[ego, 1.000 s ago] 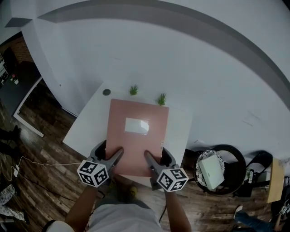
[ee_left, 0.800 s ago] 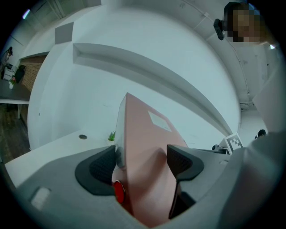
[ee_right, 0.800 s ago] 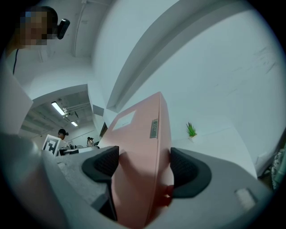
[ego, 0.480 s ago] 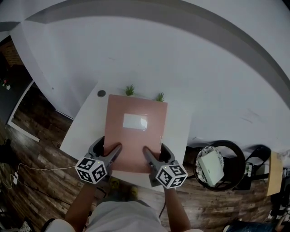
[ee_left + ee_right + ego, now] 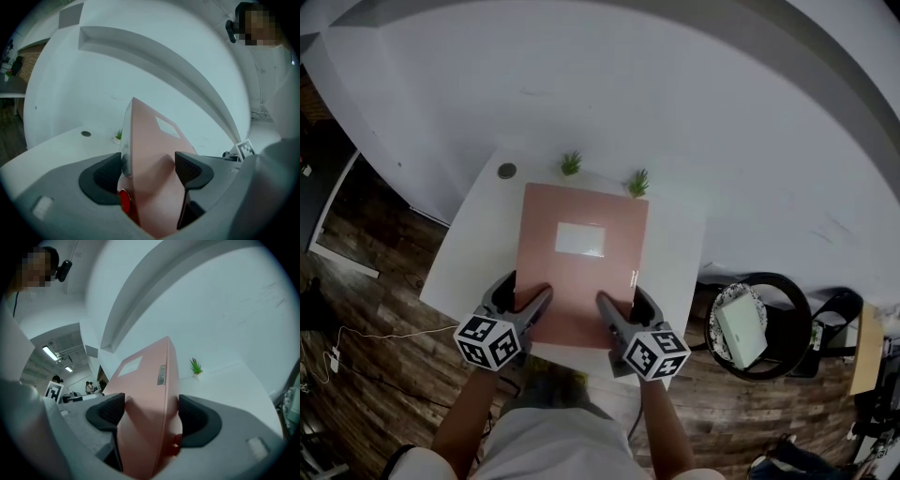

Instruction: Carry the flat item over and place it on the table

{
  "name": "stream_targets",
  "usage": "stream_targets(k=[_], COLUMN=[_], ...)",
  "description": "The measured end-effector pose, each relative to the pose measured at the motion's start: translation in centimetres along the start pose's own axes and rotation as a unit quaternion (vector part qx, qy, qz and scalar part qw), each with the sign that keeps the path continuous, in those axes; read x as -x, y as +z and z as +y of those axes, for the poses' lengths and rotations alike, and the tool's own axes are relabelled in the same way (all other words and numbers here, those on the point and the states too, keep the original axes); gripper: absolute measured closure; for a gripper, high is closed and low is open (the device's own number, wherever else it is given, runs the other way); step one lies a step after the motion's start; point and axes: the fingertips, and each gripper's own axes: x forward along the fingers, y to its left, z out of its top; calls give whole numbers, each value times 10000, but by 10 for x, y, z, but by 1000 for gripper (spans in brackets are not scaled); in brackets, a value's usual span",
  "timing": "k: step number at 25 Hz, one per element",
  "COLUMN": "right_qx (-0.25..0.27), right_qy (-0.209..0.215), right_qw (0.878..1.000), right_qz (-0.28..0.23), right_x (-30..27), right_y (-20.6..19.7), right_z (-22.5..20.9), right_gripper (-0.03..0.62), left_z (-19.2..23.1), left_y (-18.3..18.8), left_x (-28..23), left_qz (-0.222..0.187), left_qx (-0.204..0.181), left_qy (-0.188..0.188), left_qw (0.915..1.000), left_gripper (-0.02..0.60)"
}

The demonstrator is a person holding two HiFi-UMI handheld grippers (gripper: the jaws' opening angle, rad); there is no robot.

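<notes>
A flat pink box (image 5: pixel 579 262) with a white label on top hangs over the white table (image 5: pixel 471 239), held level by both grippers at its near edge. My left gripper (image 5: pixel 527 305) is shut on the box's near left corner, and the pink box (image 5: pixel 154 154) fills the gap between its jaws. My right gripper (image 5: pixel 617 309) is shut on the near right corner, where the pink box (image 5: pixel 150 399) sits gripped between its pads. Whether the box touches the tabletop cannot be told.
Two small green plants (image 5: pixel 571 163) (image 5: pixel 637 181) stand along the table's far edge by the white wall. A round dark cap (image 5: pixel 507 171) lies at the far left corner. Right of the table, a black chair (image 5: pixel 759 328) holds a white box. Dark wood floor surrounds it.
The box and both grippers have moved forward over the table, now covering more of its top. Both grippers stay shut on the box.
</notes>
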Motion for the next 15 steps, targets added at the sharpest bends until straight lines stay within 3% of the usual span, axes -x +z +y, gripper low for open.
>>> stream_targets(k=[15], right_qx=[-416], right_qy=[-245], right_qw=[9970], right_qz=[608], right_x=[-23], right_y=[-61], right_z=[-25], right_gripper=[241], left_z=[36], left_y=[-61], left_x=[-16], left_qz=[647], left_qx=[405], left_qy=[124], left_qw=[9970], left_gripper=[225])
